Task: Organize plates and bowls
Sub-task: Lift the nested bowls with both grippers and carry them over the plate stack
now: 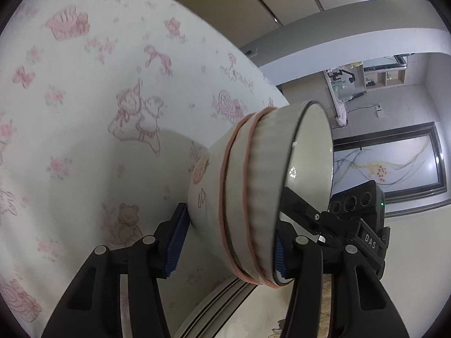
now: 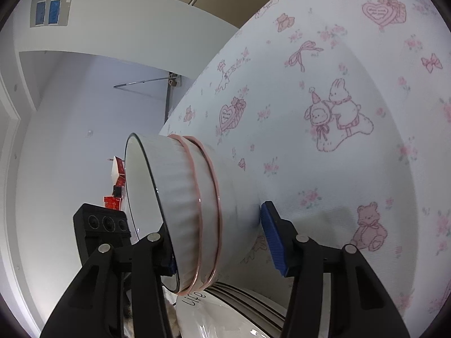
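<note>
Nested bowl stack (image 1: 262, 191), top bowl empty, clamped from both sides by left gripper (image 1: 228, 242) and right gripper (image 2: 222, 242), above striped plate (image 2: 239, 307).

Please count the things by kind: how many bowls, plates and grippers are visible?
Bowls, nested in one stack: 3
Striped plate, below the stack: 1
Grippers, both shut on the stack: 2, the left gripper and the right gripper
Total: 6
</note>
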